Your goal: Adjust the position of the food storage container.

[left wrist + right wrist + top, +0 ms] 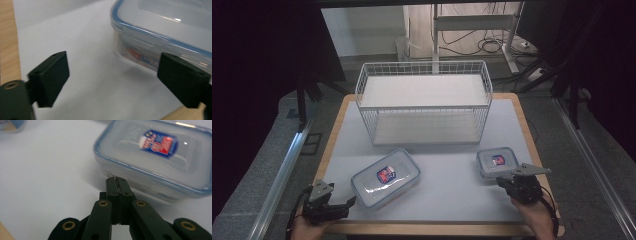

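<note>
**Two lunch boxes out front of the wire basket, grippers parked at the near edge**

Using the wire basket [424,102] as my landmark: it sits at the far middle of the table [452,200], and there's a wide bare strip of grey mat between it and my side. Plenty of room to swing around in there.

The big box [386,177] lies in front of the basket's left half, turned at an angle. Clear plastic, blue seal round the lid, red and blue sticker on top. The small box [497,161] is in front of the basket's right corner, same look, just shorter.

My left gripper [343,204] is near the table's front edge, well in front of the basket's left end, jaws spread wide with nothing between them; one jaw is just beside the big box's side wall.

My right gripper [503,182] is clenched tight on nothing, tips just short of the small box's near wall [140,180].
</note>
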{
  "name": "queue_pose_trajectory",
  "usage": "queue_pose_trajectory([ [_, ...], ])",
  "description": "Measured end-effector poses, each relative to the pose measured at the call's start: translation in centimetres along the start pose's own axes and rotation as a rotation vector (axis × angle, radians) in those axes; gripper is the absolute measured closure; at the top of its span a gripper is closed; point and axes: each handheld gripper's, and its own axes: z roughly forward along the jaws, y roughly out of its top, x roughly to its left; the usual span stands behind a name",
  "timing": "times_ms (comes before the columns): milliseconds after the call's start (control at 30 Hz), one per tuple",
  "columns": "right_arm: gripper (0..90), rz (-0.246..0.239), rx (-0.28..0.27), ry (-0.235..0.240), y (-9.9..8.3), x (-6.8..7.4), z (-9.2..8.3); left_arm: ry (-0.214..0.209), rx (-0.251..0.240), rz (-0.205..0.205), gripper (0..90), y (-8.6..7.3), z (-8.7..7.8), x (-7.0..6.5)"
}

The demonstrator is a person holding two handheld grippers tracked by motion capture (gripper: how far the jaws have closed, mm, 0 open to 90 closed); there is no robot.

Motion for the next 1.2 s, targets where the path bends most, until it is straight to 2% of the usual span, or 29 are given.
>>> queue_pose_trajectory([
  [100, 88.9, -0.017, -0.018, 0.020, 0.2, 0.6, -0.1, -0.021, 0.013, 0.014, 27.3, 0.1, -0.1, -0.3],
  [233, 88.2, -0.034, -0.029, 0.040, 0.6, 1.5, 0.1, -0.062, 0.025, 0.011, 55.8, 0.1, 0.0, -0.8],
  [333, 87.7, -0.051, -0.030, 0.050, 0.8, 2.2, 0.4, -0.080, 0.049, -0.004, 66.3, 0.2, 0.5, -1.2],
  [367, 87.6, -0.053, -0.029, 0.055, 0.9, 2.3, 0.5, -0.067, 0.056, -0.003, 70.2, 0.3, 0.6, -1.3],
  [533, 87.7, -0.060, -0.045, 0.071, 1.4, 2.8, 1.0, -0.080, 0.053, -0.060, 83.8, 0.5, 0.9, -1.0],
  [700, 88.7, -0.045, -0.070, 0.093, 2.0, 2.9, 1.3, -0.093, 0.043, -0.098, 88.5, 1.0, 1.6, -0.9],
  [1033, 88.7, -0.069, -0.071, 0.122, 2.9, 3.8, 2.4, -0.068, 0.045, -0.070, 89.3, 3.0, 4.3, -0.9],
  [1200, 89.6, -0.073, -0.063, 0.136, 3.5, 4.4, 3.4, -0.082, 0.047, -0.089, 89.4, 3.9, 5.6, -0.8],
])
